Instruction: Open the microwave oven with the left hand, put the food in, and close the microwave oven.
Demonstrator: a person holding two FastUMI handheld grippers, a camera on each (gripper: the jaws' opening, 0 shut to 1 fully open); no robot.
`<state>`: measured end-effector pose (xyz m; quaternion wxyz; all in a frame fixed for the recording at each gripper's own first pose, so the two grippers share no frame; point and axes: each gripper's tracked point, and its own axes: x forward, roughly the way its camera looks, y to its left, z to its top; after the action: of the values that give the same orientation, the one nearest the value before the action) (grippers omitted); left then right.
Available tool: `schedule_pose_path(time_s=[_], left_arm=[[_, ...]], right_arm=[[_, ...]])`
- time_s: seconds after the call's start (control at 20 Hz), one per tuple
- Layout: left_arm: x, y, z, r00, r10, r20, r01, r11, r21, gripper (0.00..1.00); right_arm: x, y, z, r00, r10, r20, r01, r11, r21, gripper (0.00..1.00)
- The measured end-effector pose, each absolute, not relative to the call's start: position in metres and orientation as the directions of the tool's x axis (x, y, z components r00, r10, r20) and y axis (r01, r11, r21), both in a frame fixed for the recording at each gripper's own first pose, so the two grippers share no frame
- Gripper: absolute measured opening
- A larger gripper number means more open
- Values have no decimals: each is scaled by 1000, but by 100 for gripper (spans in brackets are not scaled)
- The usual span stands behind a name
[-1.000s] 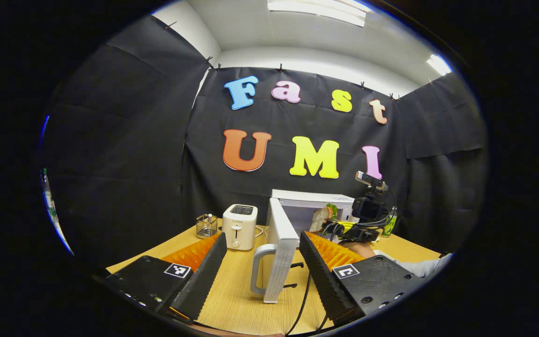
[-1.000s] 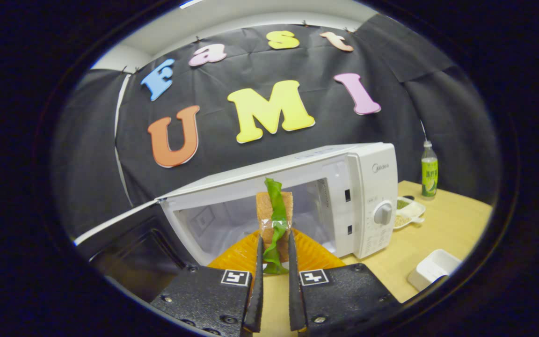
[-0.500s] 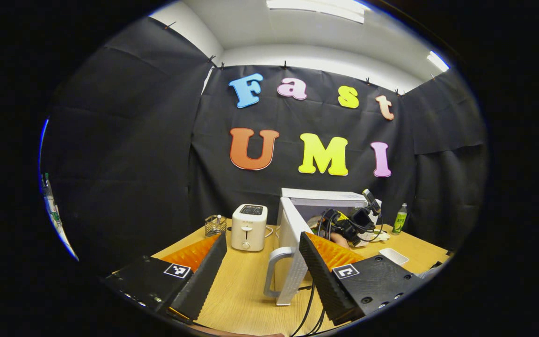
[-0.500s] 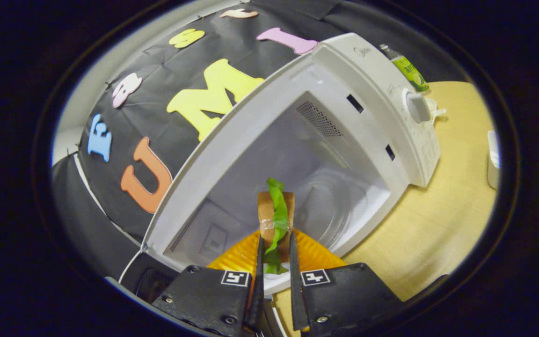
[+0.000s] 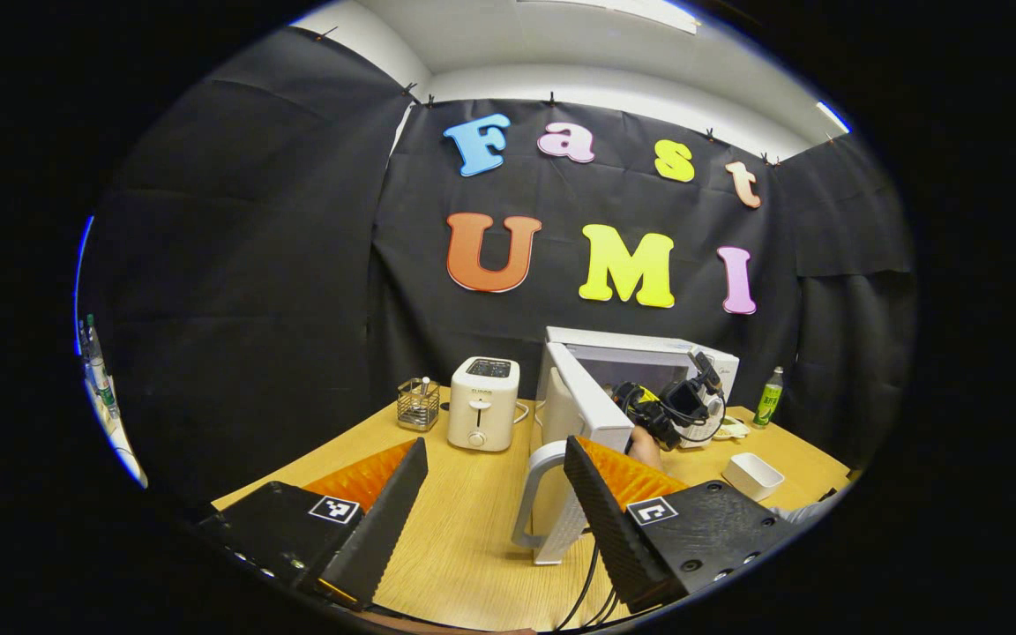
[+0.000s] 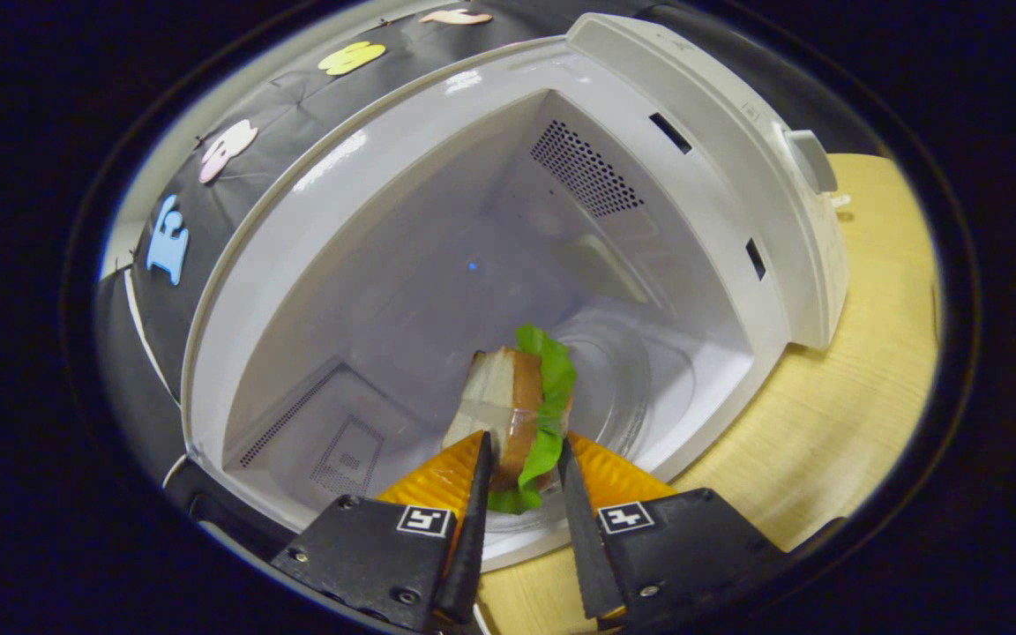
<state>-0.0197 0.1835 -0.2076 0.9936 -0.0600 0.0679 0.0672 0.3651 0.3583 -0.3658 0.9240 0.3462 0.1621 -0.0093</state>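
Wooden worktop [image 5: 473, 520] holds the open microwave [image 6: 737, 176]. Right claw [image 6: 521, 476] pinches the sandwich [image 6: 517, 406] inside, at 6 o'clock. Left claw [image 5: 495, 503] is spread. Next: let go, then shut the door [image 5: 583, 414].

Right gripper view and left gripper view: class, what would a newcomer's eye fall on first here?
First the sandwich, bread and green lettuce, between the right gripper fingers at the mouth of the white microwave. In the left gripper view, the microwave door stands open on the wooden table, with a cream toaster to its left.
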Motion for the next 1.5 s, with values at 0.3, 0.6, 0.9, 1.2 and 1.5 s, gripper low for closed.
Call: schedule_pose_path(time_s=[0.3,0.6,0.9,1.2,1.5], left_arm=[[-23,183,-213,978,147,-149,-164,980,-115,88],[-31,187,-213,968,197,-152,-211,975,-76,88],[-42,208,-211,947,283,-149,-294,954,-59,84],[-57,227,-200,926,363,-107,-362,932,24,95],[-39,230,-196,941,333,-66,-327,941,86,95]], right_arm=[[363,339,-362,965,9,-262,123,867,482,55],[343,345,-351,980,64,-187,-2,949,314,91],[305,320,-340,971,97,-218,-19,942,334,100],[253,283,-294,978,108,-178,-49,951,306,90],[177,236,-235,966,204,-161,-158,953,260,100]])
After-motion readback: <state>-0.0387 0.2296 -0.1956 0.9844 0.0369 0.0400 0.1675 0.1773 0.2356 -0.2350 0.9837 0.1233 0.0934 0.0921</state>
